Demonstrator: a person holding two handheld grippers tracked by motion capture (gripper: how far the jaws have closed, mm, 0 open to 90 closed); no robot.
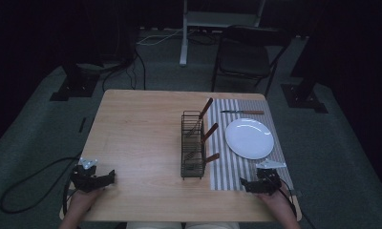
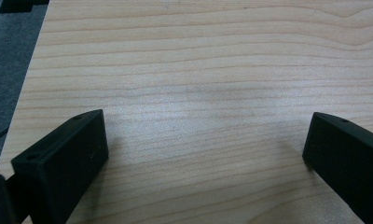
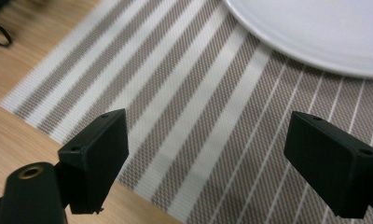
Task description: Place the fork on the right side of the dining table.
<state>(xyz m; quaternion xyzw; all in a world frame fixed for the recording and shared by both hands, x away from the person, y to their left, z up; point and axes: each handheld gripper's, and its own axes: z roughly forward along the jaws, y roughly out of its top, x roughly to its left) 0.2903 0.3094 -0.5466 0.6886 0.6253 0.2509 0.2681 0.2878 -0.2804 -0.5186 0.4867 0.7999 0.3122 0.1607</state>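
Left gripper (image 1: 110, 177) low over bare tabletop (image 1: 141, 138) near front-left corner, jaws spread wide, nothing between them. Right gripper (image 1: 244, 184) at front-right, over near end of striped mat (image 1: 227, 167), jaws also spread, holding nothing. White plate (image 1: 249, 138) on mat just ahead of right gripper. Wire rack (image 1: 192, 145) mid-table at mat's left edge, three wooden-handled utensils poking out. Knife (image 1: 242, 112) lies on mat beyond plate. Both grippers well apart from rack.

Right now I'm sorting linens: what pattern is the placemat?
Brown-and-white stripes on the placemat, clearest in the right gripper view.
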